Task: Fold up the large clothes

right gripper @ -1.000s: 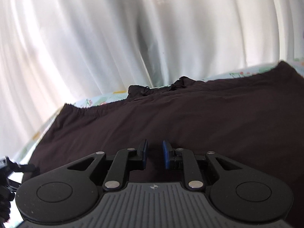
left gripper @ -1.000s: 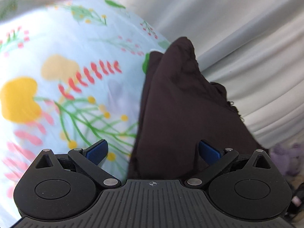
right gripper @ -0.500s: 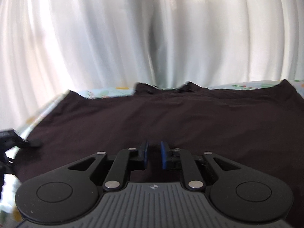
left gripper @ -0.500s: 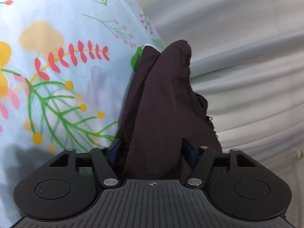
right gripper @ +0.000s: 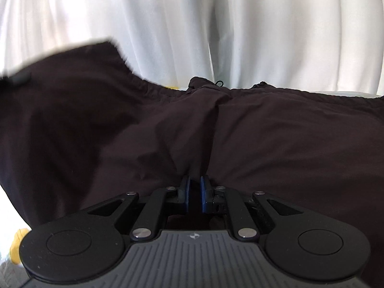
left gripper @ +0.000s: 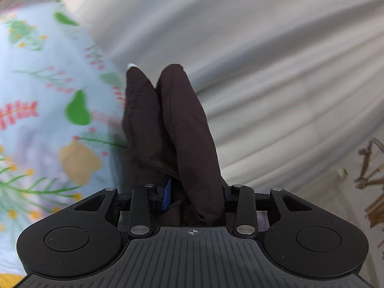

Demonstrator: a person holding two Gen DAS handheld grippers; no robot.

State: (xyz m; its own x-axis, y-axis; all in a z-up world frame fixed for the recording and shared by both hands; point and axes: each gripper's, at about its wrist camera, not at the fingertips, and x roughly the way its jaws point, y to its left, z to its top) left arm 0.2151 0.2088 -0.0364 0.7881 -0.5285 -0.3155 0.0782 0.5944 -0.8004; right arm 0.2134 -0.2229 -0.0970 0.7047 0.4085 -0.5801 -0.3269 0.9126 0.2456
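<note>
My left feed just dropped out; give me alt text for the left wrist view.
The left gripper jaws, which have just been closing, pinch a bunched fold of the dark brown garment, which runs away from the camera. To its left lies a pale blue floral sheet; white curtain fills the right.

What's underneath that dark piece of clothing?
Beside the dark garment a floral sheet shows, running under its edge. Seen from the right gripper, the cloth hides nearly everything beneath.

left gripper (left gripper: 195, 193) | jaws just closed on dark garment (left gripper: 182, 129) | floral sheet (left gripper: 43, 110) left
</note>
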